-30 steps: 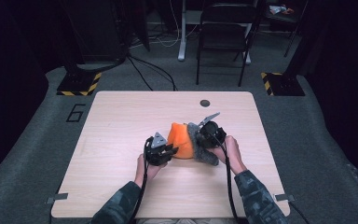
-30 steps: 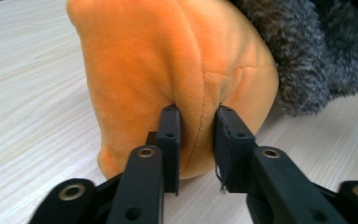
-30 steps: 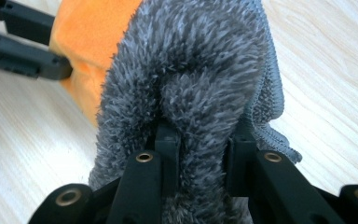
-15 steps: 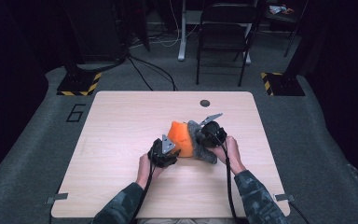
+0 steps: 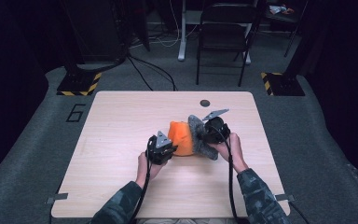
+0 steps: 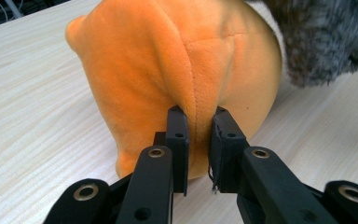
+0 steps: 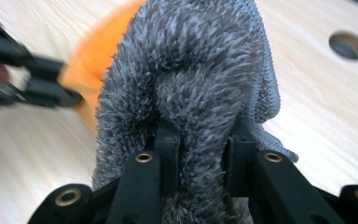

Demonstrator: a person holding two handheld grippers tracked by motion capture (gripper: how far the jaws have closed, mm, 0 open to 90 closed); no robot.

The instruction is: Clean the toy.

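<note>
An orange plush piece [image 5: 182,137] lies at mid-table with a grey fuzzy cloth [image 5: 196,140] joined to its right side. My left gripper [image 5: 169,147] sits at the plush's near-left side. In the left gripper view, my left gripper [image 6: 197,140] is shut on a seam fold of the orange plush [image 6: 168,60], and the grey cloth [image 6: 321,42] shows at upper right. My right gripper [image 5: 205,135] is at the cloth's right side. In the right gripper view, my right gripper [image 7: 200,154] is shut on a thick fold of the grey cloth [image 7: 191,70], with the orange plush [image 7: 98,51] behind it.
The wooden table [image 5: 121,121] has a round hole [image 5: 205,102] near its far edge, which is also visible as a hole [image 7: 348,45] in the right gripper view. A folding chair [image 5: 223,37] and cables stand on the floor beyond the table. A "6" marks the floor at left.
My left gripper has shifted slightly toward the orange plush and turned a little. The right gripper and the grey cloth have hardly moved.
</note>
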